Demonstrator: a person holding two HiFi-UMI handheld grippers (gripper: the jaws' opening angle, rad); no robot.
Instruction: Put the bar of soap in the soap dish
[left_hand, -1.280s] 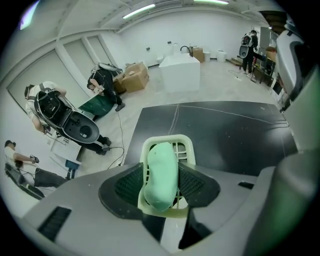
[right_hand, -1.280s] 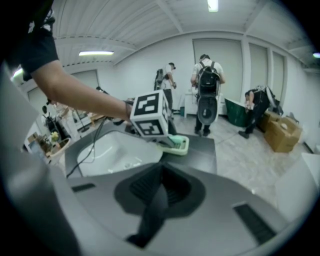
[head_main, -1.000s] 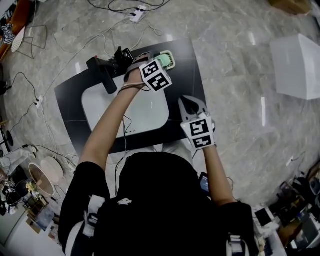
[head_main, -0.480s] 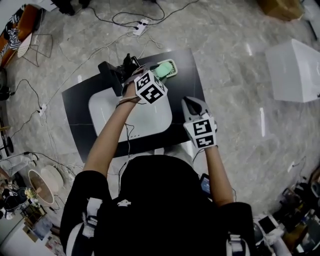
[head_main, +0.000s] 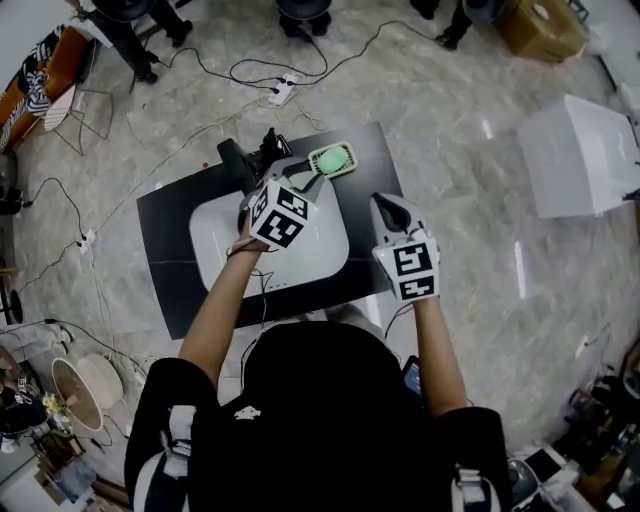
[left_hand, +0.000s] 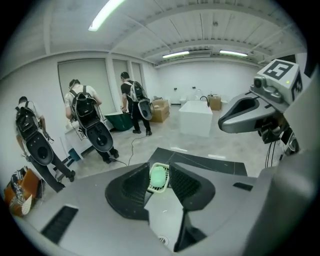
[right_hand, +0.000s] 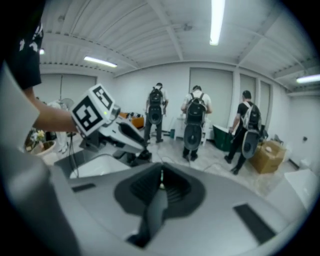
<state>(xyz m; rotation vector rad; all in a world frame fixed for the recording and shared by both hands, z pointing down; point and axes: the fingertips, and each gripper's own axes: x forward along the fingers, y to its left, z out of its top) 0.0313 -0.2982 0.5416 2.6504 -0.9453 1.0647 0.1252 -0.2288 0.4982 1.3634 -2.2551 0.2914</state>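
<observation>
**A:** Head view first. Where is the soap?

**B:** The soap (head_main: 330, 159) lies in the dish (head_main: 351, 160), at the far edge of the surface (head_main: 170, 270), just beyond the sink (head_main: 310, 245). The left hand-held gripper (head_main: 303, 175) hovers just short of the dish. The right hand-held gripper (head_main: 388, 205) hangs well apart, nearer the person.

**A:** And the left gripper view?

**B:** The jaws are wide with nothing between them. The soap and dish show beyond the gap, probably clear of the pads, though the wide lens makes depth hard to judge.

**A:** The right gripper view?

**B:** The jaws are together and empty.

**A:** How would the bar handle?

**B:** It is likely light, stiff, smooth and slippery. I would pinch it across its long sides at mid-length, gently.
</observation>
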